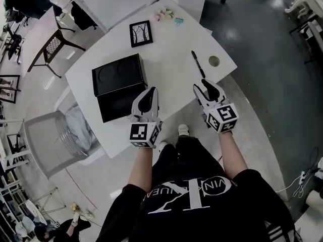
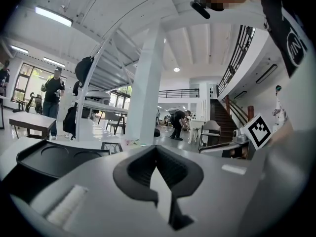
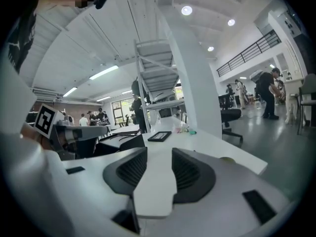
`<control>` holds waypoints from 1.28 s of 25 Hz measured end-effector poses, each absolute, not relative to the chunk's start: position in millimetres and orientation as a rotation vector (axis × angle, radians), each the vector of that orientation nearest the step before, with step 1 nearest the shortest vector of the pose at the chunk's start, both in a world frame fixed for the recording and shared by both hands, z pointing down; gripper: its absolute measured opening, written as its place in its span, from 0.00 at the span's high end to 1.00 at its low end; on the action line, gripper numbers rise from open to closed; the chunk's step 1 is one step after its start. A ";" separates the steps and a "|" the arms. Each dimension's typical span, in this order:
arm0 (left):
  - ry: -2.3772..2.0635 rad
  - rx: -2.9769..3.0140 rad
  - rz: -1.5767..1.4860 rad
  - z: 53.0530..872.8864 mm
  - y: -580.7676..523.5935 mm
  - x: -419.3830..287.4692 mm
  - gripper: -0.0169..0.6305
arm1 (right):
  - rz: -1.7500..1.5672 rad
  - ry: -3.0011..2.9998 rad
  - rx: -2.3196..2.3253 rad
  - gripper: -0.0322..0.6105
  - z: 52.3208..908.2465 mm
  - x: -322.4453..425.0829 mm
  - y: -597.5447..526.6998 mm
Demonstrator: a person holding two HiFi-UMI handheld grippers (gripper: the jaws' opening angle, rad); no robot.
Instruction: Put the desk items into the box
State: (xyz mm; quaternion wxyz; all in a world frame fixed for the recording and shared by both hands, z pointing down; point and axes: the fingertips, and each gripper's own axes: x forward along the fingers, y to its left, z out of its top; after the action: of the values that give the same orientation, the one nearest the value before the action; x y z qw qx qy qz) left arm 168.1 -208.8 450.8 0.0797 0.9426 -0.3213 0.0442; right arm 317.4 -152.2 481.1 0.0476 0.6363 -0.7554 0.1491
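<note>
White table (image 1: pixel 166 59): box (image 1: pixel 118 84), frame (image 1: pixel 141 33), pen (image 1: pixel 198 63).

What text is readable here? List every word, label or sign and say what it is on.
"VIN": white print on the black T-shirt, beside a large "K"; the rest is unreadable.
No words: the square markers on the left gripper and right gripper are patterns only.
No legible text on the box, pen or picture frame.

The box (image 1: pixel 118 84) sits on the table (image 1: pixel 166 59), toward its left side. Behind the box and slightly right lies a picture frame (image 1: pixel 141 33); farther behind, at the table's far corner, are a few small clips (image 1: pixel 166 15). Well right of the box lies a pen (image 1: pixel 198 64), with a round disc (image 1: pixel 214 61) just beyond it. The left gripper (image 1: pixel 145 105) hangs by the box's near right corner, the right gripper (image 1: pixel 209 95) farther right. A chair (image 1: pixel 55 140) stands off the table, left of the box and nearer.
</note>
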 end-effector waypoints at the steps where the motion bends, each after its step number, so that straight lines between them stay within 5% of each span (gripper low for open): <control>1: -0.963 2.816 0.129 451.8 -209.9 171.8 0.96 | 0.461 -2.304 1.934 0.76 483.7 320.2 -154.4; 32: -0.961 2.738 0.203 493.3 -238.2 236.7 0.96 | 0.730 -1.952 1.726 0.76 582.9 391.7 -217.9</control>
State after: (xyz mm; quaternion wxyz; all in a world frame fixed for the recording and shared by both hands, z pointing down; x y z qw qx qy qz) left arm 236.7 -238.2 493.3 0.1160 0.9349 -0.3283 0.0692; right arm 391.7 -217.9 582.9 0.2162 0.6226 -0.7044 0.2634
